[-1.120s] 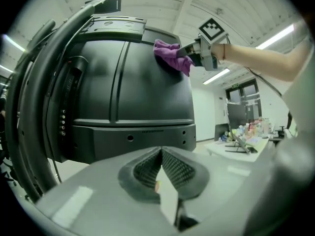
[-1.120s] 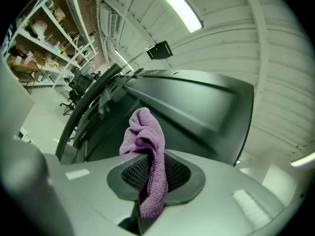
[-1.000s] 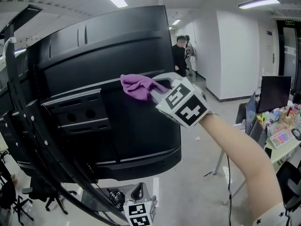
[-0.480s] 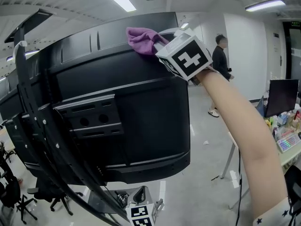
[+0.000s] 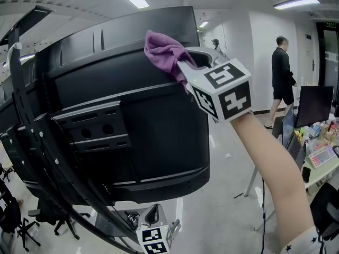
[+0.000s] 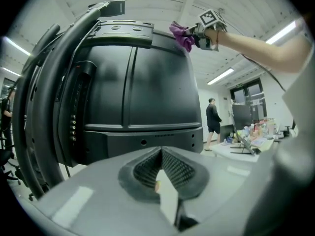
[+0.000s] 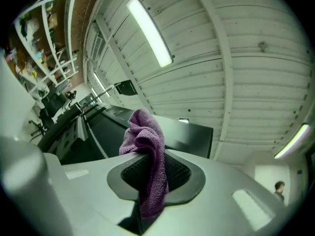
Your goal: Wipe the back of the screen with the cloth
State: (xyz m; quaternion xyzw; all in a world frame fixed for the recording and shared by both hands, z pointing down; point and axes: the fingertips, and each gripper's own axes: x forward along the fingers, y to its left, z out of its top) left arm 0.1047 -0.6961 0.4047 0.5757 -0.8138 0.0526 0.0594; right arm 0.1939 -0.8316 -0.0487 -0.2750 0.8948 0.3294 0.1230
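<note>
The big black screen [image 5: 137, 126] shows its back in the head view, tilted and held on a dark stand. A purple cloth [image 5: 164, 51] is bunched against the upper right of that back, just below the top edge. My right gripper [image 5: 183, 67] is shut on the cloth, arm stretched up. In the right gripper view the cloth [image 7: 146, 146] hangs from between the shut jaws, with the screen's top edge [image 7: 189, 136] beyond. My left gripper [image 5: 154, 221] hangs low beneath the screen, shut on nothing. Its own view looks up at the screen [image 6: 142, 82], the cloth [image 6: 182, 36] and the right gripper [image 6: 197, 31].
Black stand bars and cables [image 5: 37, 147] run down the screen's left side. A person [image 5: 282, 73] walks at the back right. A desk with a monitor [image 5: 313, 106] and clutter stands at the far right. An office chair [image 5: 13, 216] is at the lower left.
My right gripper carried the cloth from the middle of the screen's back up to its top edge, then slightly down. The person in the background walked to the right.
</note>
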